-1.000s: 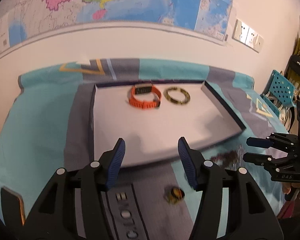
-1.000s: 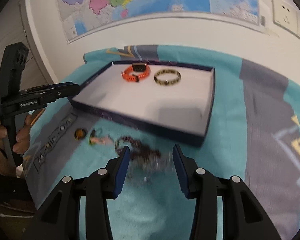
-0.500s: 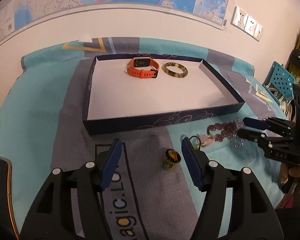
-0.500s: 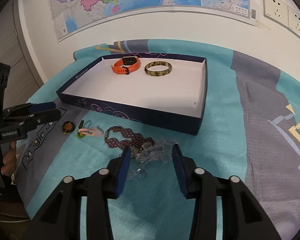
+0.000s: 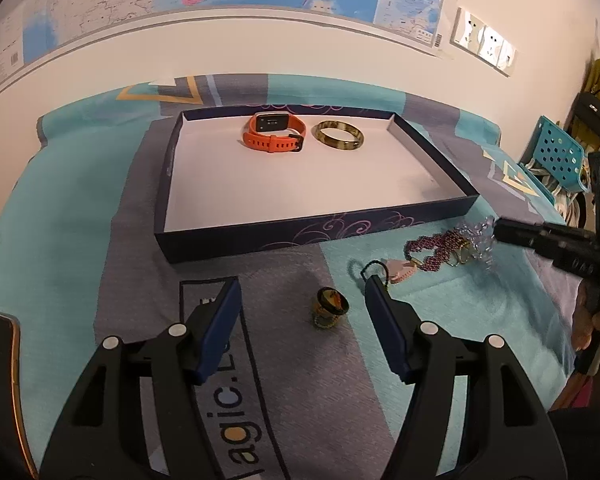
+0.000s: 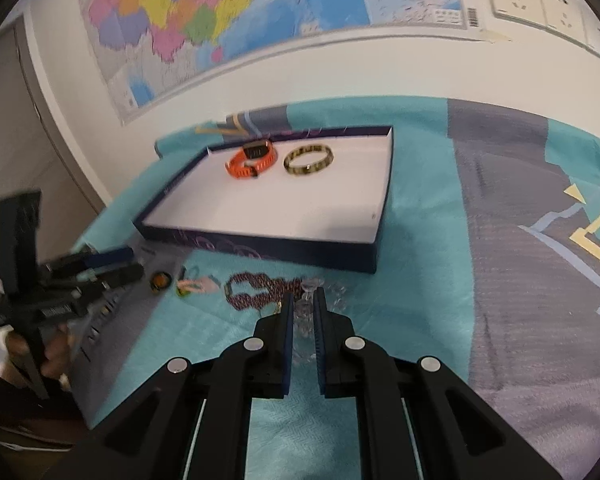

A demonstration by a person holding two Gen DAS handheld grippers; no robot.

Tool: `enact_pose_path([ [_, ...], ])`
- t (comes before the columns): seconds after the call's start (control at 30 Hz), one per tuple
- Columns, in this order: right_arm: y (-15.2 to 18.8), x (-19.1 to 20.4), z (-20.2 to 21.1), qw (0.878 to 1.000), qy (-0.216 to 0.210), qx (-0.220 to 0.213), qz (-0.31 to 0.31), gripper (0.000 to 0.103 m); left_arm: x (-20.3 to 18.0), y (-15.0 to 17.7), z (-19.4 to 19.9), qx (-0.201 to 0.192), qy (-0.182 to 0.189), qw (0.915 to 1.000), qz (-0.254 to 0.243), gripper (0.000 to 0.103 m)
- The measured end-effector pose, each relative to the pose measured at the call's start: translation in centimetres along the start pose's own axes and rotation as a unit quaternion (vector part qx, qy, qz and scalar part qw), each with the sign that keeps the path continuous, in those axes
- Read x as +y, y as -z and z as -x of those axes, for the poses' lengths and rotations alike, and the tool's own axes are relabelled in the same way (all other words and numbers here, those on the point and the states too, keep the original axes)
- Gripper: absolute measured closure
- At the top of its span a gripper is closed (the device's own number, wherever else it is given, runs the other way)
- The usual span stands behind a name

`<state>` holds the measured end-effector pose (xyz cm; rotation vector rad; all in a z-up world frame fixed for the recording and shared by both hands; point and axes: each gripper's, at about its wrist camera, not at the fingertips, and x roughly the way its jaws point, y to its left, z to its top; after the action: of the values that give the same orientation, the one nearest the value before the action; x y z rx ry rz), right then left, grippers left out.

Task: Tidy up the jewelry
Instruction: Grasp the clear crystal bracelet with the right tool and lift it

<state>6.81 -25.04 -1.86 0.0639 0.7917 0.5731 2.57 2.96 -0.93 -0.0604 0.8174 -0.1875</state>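
A dark blue tray [image 5: 312, 233] with a white floor holds an orange watch [image 5: 274, 135] and a mottled bangle [image 5: 339, 140]. In front of it on the cloth lie an amber ring [image 5: 329, 307], a pink hair tie [image 5: 396, 271], a purple bead bracelet [image 5: 434, 249] and a clear crystal bracelet [image 5: 478, 234]. My left gripper [image 5: 302, 304] is open, with the ring between its fingers. My right gripper [image 6: 302, 307] is shut on the clear crystal bracelet [image 6: 305, 312], low over the cloth beside the purple beads [image 6: 256, 291].
A teal and grey cloth [image 5: 60, 216] covers the table, with a printed mat [image 5: 228, 412] under my left gripper. A map hangs on the wall [image 5: 260, 52] behind. A blue perforated chair [image 5: 556, 156] stands at the right.
My right gripper has closed on the clear crystal bracelet. My left gripper has drawn back and down toward the amber ring and stays open.
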Motion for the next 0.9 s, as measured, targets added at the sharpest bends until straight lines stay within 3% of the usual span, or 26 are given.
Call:
enact_pose_path([
  [0.43,-1.6,-0.3,4.3,0.998,-0.030,-0.060,-0.019,0.095,-2.9,0.9,0.7,-0.009,0.049,0.9970,-0.058,0.042],
  [0.6,-1.0,-0.5,3.5,0.998,-0.029,-0.047,-0.024,0.095,-4.5,1.5,0.4,0.008,0.100,0.9920,-0.076,0.047],
  [0.9,-0.1,-0.8,2.4,0.998,-0.032,-0.037,-0.035,0.095,-5.6,1.7,-0.5,0.027,0.148,0.9853,-0.081,0.056],
])
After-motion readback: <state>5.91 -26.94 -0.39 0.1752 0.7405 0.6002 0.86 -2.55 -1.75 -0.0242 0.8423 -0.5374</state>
